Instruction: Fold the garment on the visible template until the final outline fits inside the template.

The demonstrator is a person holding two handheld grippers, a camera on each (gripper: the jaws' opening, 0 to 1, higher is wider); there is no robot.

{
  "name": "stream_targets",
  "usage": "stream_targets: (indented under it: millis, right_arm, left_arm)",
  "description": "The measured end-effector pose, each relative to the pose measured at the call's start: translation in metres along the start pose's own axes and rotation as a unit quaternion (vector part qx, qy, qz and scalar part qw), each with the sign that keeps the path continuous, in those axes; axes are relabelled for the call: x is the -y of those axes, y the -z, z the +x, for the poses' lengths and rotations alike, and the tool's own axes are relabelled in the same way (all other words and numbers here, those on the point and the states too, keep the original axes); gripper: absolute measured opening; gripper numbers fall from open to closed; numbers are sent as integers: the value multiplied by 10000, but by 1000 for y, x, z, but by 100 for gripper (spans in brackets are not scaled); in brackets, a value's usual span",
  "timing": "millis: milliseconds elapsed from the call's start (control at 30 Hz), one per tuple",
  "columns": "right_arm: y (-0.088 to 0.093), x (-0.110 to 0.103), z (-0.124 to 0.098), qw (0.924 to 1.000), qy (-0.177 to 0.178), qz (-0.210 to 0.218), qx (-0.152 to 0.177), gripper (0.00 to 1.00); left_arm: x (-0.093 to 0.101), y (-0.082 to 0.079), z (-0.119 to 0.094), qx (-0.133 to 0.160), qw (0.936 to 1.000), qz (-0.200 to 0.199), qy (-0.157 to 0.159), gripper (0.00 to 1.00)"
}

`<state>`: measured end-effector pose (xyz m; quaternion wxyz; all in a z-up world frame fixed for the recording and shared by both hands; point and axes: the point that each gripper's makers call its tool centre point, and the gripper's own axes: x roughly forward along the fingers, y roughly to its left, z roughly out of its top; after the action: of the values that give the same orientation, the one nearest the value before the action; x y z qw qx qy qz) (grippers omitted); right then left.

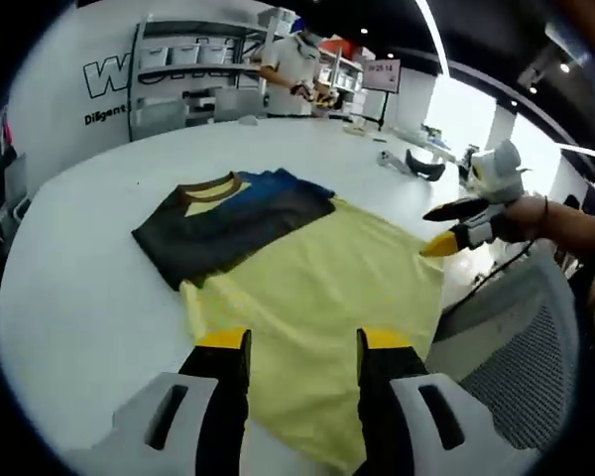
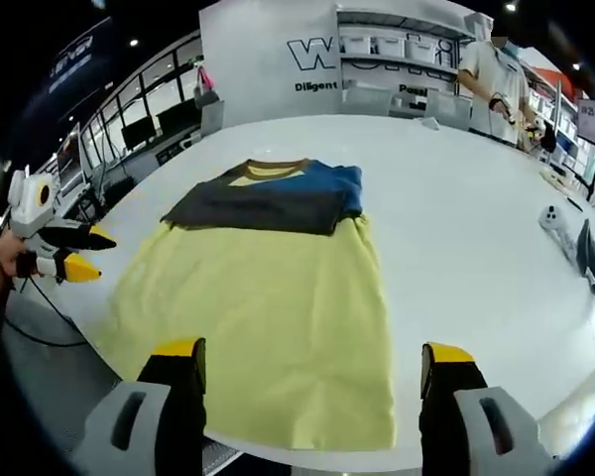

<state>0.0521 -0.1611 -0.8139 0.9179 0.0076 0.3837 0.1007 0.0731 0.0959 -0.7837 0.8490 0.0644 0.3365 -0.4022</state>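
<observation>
A dark grey and blue garment with a brown collar lies folded into a compact rectangle at the far end of a yellow rectangular sheet on the white table. The right gripper view shows the garment and the yellow sheet too. My left gripper hovers open over the sheet's near edge, nothing between its jaws. My right gripper is wide open above the sheet's near edge. Each gripper appears in the other's view, open at a sheet corner: right gripper, left gripper.
A grey mesh chair stands by the table's edge. A black curved item and a small white device lie on the table's far side. A person stands at shelves behind the table.
</observation>
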Motion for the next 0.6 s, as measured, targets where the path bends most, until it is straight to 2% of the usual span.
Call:
stream_targets:
  millis: [33,200,267,300,367,433,600]
  right_arm:
    - [1,0,-1,10000,0,20,2,85]
    - [7,2,-2,9999,39,75,-58,83]
    - [9,4,-2,9999,43,83,-96,82]
    - [11,5,-3,9998,88,77,-128,84]
    - [13,5,-4,9999,74,-23,-149,84]
    - [16,8,-5,9997,142,-66,-180,83]
    - [25,11,-6,9993,151,-77,-322,77]
  left_arm:
    - [1,2,-1,-4,10000,-7,-7,37]
    - [2,24,-8,-404,9990,119,-135,37]
    - [3,37,-12,-739,9972,16,-139,36]
    - [1,49,-16,-1075,9939,-41,-222,36]
    - [-2,49,-15,-1014,9942,143,-333,37]
    - [2,57,-19,-1173,9926,-114,-301,35]
    - [6,74,-23,-1372,9894,-347,-337,32]
